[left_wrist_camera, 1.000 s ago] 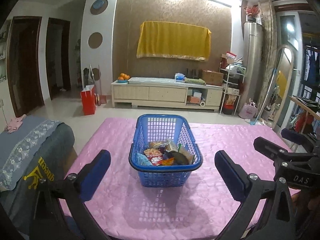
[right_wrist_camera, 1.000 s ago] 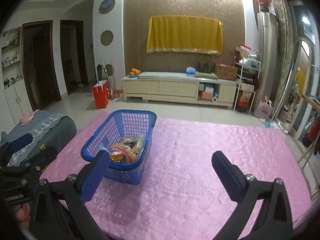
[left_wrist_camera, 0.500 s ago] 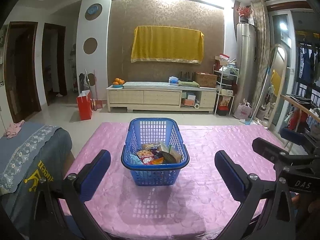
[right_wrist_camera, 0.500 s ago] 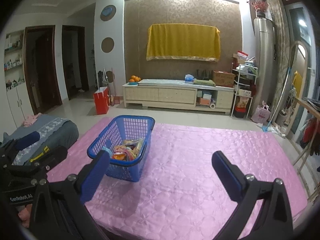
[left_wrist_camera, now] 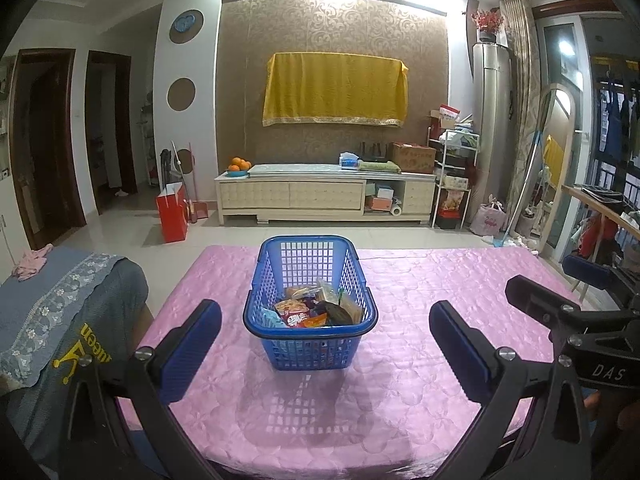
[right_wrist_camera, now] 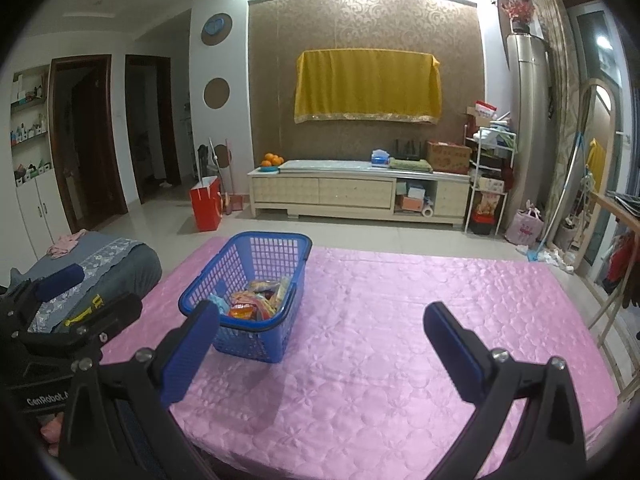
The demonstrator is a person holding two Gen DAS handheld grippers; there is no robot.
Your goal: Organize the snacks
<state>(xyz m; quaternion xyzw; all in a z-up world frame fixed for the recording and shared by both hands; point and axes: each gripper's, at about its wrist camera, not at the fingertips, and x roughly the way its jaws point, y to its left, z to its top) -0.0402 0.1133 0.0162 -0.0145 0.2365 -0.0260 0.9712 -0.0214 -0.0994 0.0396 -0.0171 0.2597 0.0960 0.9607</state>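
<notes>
Blue basket (left_wrist_camera: 311, 308) standing on the pink bench (left_wrist_camera: 420, 360), toward its left half, well clear of every edge. Snacks (left_wrist_camera: 316, 306) heaped loose inside, all packets below the rim; none seen lying on the cloth around it. Left gripper (left_wrist_camera: 325, 350) held wide, nothing between the fingers, aimed straight at the basket's near wall from short of it. Right gripper (right_wrist_camera: 321, 354) likewise wide and empty, pointed at bare cloth to the right of the basket (right_wrist_camera: 248, 296), with the snacks (right_wrist_camera: 256, 300) showing over the rim.

Step in hand not settled: packets all in the basket would fit a tidy-up already finished, or a sort about to draw them out onto the cloth. Both grippers hanging back over the near edge, touching nothing.

For any further handling: thin, crinkly packets, overlapping and lying at odd angles, so a pinch on one exposed edge rather than a push into the heap. Light basket likely to slide on the smooth quilted cloth if nudged; steadying by the rim advisable.
</notes>
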